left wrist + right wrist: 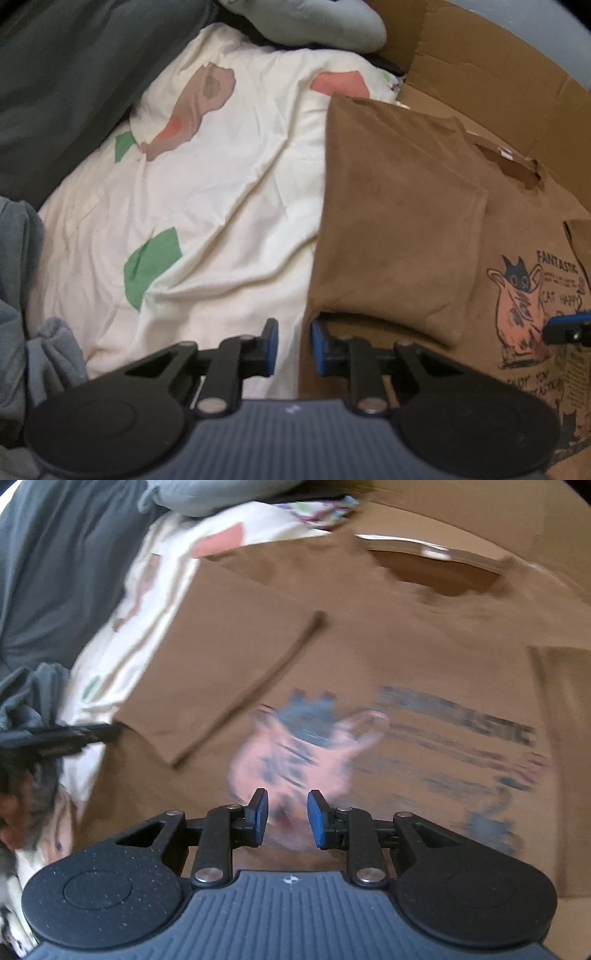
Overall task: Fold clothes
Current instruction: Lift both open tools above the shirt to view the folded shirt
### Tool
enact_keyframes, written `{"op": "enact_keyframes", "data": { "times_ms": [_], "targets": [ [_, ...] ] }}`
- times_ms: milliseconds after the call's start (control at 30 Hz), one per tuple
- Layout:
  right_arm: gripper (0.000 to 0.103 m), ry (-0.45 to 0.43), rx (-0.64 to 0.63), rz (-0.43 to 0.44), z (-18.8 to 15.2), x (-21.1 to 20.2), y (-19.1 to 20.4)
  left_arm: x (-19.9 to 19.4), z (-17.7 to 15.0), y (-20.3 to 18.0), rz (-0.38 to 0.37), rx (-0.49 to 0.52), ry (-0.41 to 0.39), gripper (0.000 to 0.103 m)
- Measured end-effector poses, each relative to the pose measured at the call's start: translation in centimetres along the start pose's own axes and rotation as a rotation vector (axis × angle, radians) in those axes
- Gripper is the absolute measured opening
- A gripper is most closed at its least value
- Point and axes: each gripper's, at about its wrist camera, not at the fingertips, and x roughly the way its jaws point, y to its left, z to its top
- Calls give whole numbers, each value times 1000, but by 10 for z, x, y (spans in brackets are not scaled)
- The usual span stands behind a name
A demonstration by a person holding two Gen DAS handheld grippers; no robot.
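A bed covered in a cream sheet (221, 206) with green and coral patches carries the work, a flattened cardboard box (491, 70) lying at its far right. On sheet and cardboard lies the brown T-shirt (399, 236), its left side and sleeve already folded in over the body, collar away from the grippers. The left gripper (293, 341), jaws slightly apart and empty, sits at the folded edge's near corner. The right gripper (286, 818), also apart and holding nothing, hovers over the chest print, so it seems nearer the unfolded right side. The print reads "FANTASTIC" and "CAT HAPPY".
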Motion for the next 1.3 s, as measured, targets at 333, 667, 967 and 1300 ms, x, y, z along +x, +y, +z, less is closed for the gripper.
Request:
{"op": "enact_keyframes", "data": {
  "times_ms": [333,667,967,1300],
  "targets": [
    [30,-56,120,-85,-2,-40,-54,-12,18,-19,-36,33,-66,16],
    [30,-80,161,-81,-7,-65,-65,21,14,-36,20,-2,25,20],
    [30,-134,180,-75,-12,-126,-68,-23,14,-34,70,-24,62,41],
    [30,-204,201,-65,-23,-236,-73,-122,19,-42,66,-12,57,49]
  ]
}}
